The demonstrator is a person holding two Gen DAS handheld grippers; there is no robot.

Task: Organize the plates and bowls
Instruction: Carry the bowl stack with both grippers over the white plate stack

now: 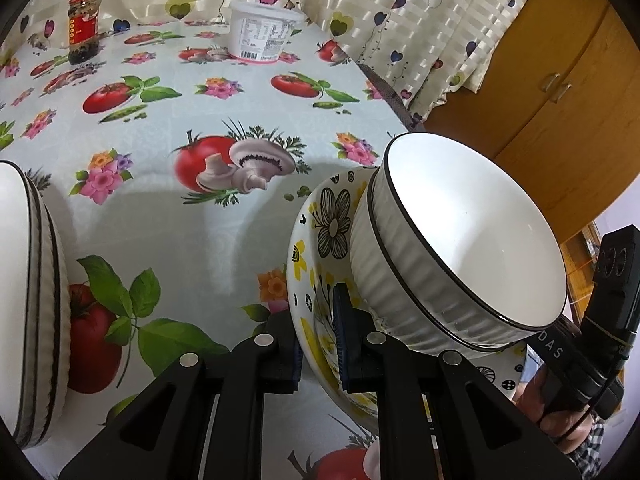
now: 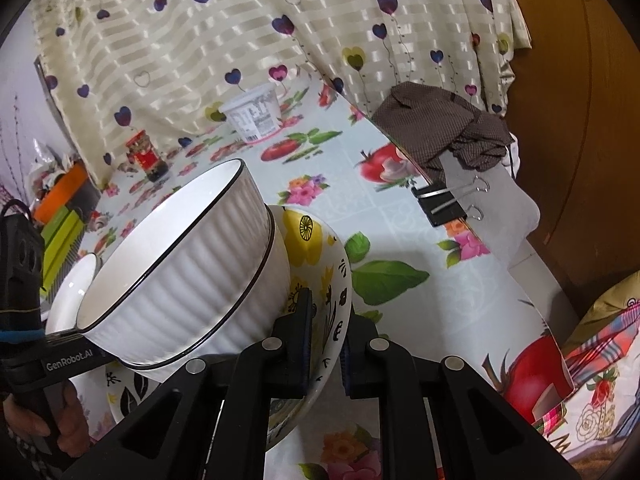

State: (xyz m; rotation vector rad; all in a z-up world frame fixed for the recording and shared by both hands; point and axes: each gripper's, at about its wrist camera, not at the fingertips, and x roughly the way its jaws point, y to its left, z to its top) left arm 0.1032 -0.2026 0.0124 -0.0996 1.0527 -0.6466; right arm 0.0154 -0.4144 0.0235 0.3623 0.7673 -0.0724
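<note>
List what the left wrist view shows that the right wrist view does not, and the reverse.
Only the left wrist view shows the stack of white plates at its left edge and the wooden cabinet doors. Only the right wrist view shows the binder clip, the brown cloth and the orange box. Both show the flowered bowl with two stacked white ribbed bowls in it, each gripper shut on its rim, plus the red-label jar and white tub.
</note>
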